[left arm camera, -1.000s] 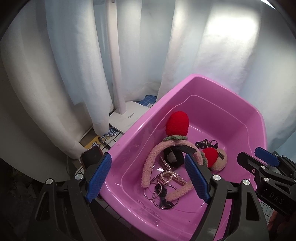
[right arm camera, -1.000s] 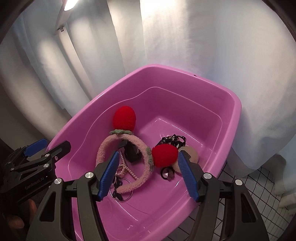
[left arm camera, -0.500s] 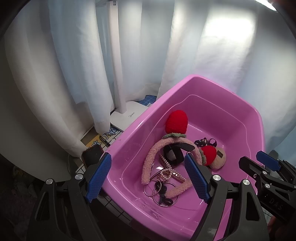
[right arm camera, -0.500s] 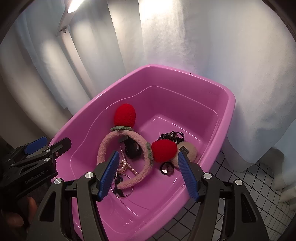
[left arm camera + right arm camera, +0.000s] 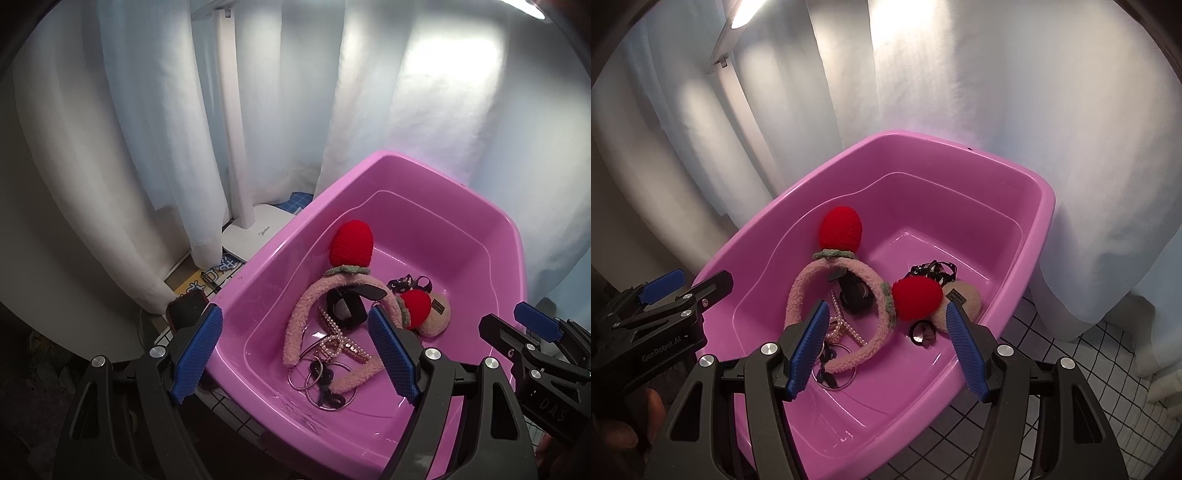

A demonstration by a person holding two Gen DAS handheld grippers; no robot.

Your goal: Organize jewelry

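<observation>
Jewelry [image 5: 334, 343] lay in the pink tub [image 5: 443, 192] ahead of both tools; left tool [image 5: 295, 354] and right tool [image 5: 886, 347] gaped wide, holding nothing.

Pink tub [image 5: 491, 236], red pom-poms [image 5: 351, 243].

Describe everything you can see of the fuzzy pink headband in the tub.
The headband is a fuzzy pink plush arch carrying two red pom-poms, each on a green knitted collar. It lies on the floor of the pink tub, open ends toward the cameras, one pom-pom propped toward the far wall. A black clip sits inside its arch, a pearl clip lies across it, and its end rests over metal rings. Neither gripper touches it.
</observation>
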